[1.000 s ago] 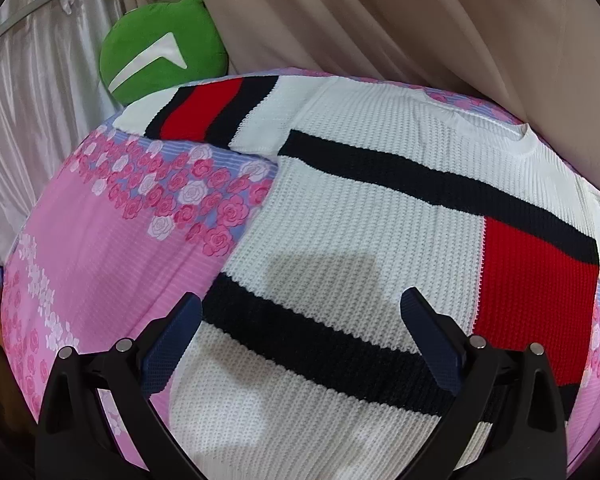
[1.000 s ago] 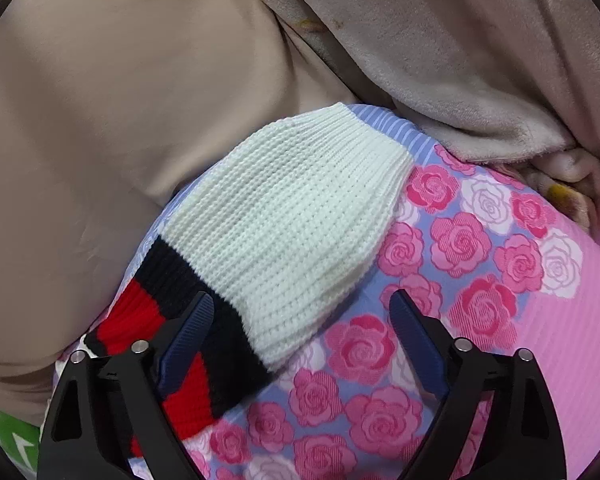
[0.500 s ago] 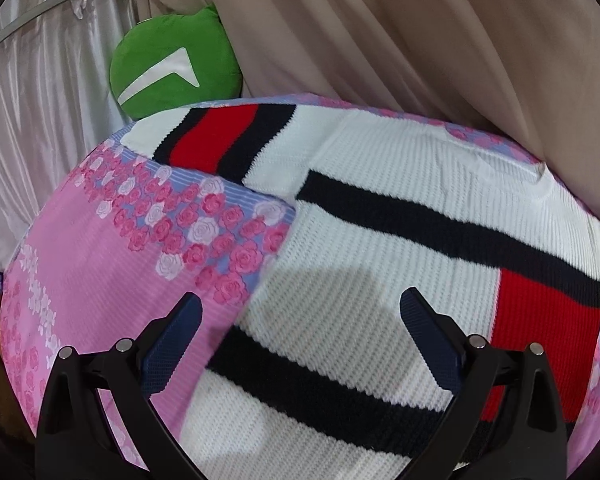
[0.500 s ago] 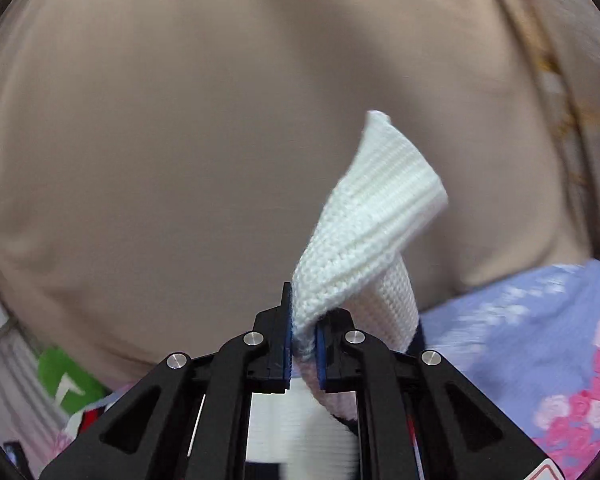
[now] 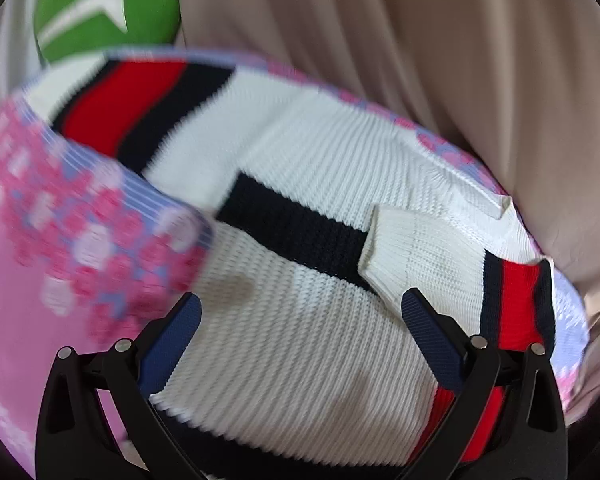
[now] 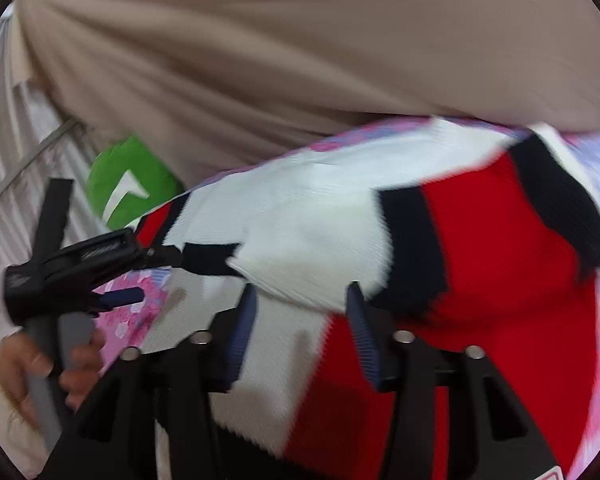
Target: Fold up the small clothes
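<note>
A small white knit sweater (image 5: 300,340) with black and red stripes lies flat on a pink floral bedsheet (image 5: 40,280). Its right sleeve (image 5: 428,256) is folded across the chest, white cuff on top. Its left sleeve (image 5: 140,104) stretches out to the far left. My left gripper (image 5: 300,344) is open and empty just above the sweater's body. My right gripper (image 6: 302,332) is open and empty above the folded sleeve (image 6: 312,252). The left gripper (image 6: 100,276) also shows at the left of the right wrist view, held by a hand.
A green cushion (image 5: 100,12) with a white mark sits at the far left beyond the bed. Beige fabric (image 5: 440,60) rises behind the sweater. A pale curtain (image 6: 16,152) hangs at the left.
My right gripper carried the right sleeve's cuff over the chest, laid it there and opened. My left gripper moved forward and lower over the sweater, staying open.
</note>
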